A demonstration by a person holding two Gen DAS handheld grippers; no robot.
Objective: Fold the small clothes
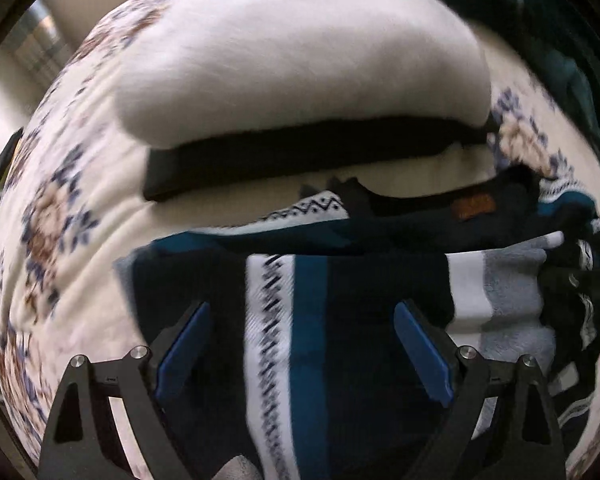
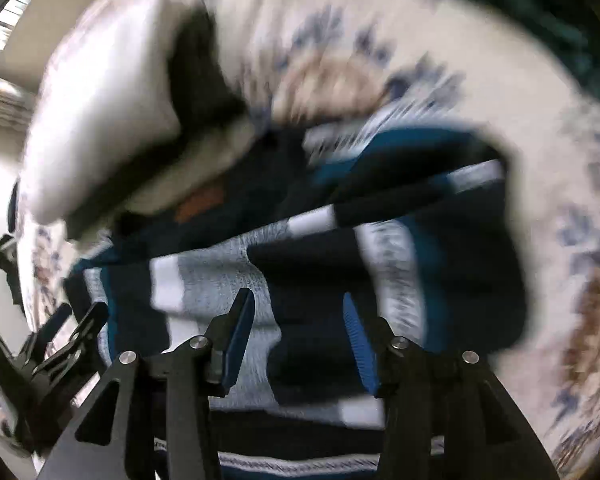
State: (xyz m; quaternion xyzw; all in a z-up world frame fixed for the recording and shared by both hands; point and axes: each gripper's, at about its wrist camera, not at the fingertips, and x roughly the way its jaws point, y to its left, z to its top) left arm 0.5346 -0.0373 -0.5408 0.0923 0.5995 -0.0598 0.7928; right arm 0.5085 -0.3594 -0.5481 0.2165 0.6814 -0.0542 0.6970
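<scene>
We looked down along both grippers at a striped knit garment [image 1: 312, 320] in navy, teal, white and grey bands, with a zigzag pattern along the white stripes. It lay spread on a floral-printed cream bedspread [image 1: 60, 208]. Beyond it, on the far side, sat a stack of folded clothes, a white folded piece [image 1: 300, 64] on top of a black one [image 1: 300, 156].

Our left gripper [image 1: 302, 344] hung just above the striped garment with its blue-padded fingers [image 1: 184, 344] spread wide apart, nothing pinched between them; the teal and white stripes ran straight through the gap.

Our right gripper [image 2: 298, 332] pointed down over the grey and navy part of the same garment [image 2: 220, 272]. Its fingers [image 2: 240, 332] stood partly apart and we saw no cloth clamped between the pads, though the view was heavily blurred. The left gripper [image 2: 68, 336] showed at the near left edge of that view. An orange-brown label [image 1: 472, 205] sat on the dark fabric at the garment's far edge.
</scene>
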